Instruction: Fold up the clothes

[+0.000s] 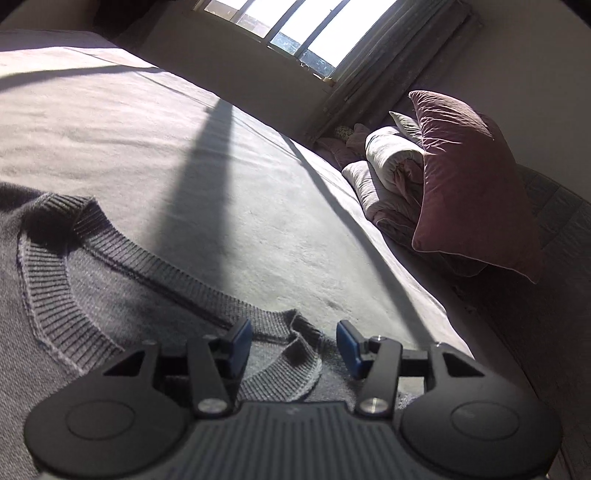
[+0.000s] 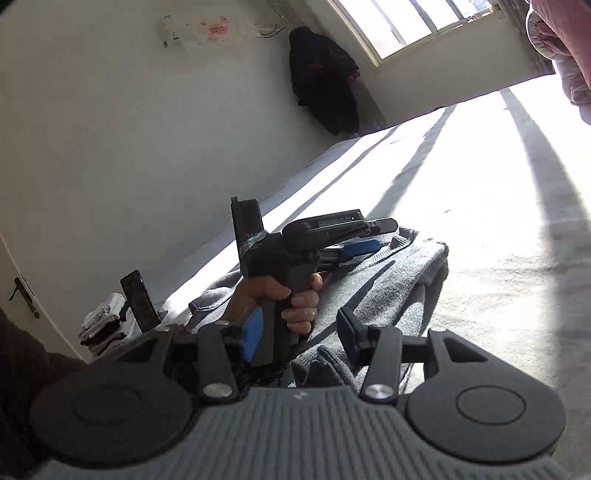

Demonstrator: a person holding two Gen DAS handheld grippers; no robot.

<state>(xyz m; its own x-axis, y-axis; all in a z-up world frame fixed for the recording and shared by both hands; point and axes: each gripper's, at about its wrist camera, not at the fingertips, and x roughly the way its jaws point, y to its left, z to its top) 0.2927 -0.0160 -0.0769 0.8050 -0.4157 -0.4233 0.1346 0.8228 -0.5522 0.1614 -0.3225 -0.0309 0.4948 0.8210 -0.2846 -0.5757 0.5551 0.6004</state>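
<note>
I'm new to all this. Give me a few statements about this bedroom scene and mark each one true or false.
1. A grey sweater lies on the bed. True.
2. The left tongs are clamped on the sweater's collar. False: they are open, just above the collar.
3. A dark red pillow leans at the bed's far end. True.
4. The right tongs are shut on a sock. False: they are open and hold nothing.
5. Sunlight from a window falls across the bed. True.
</note>
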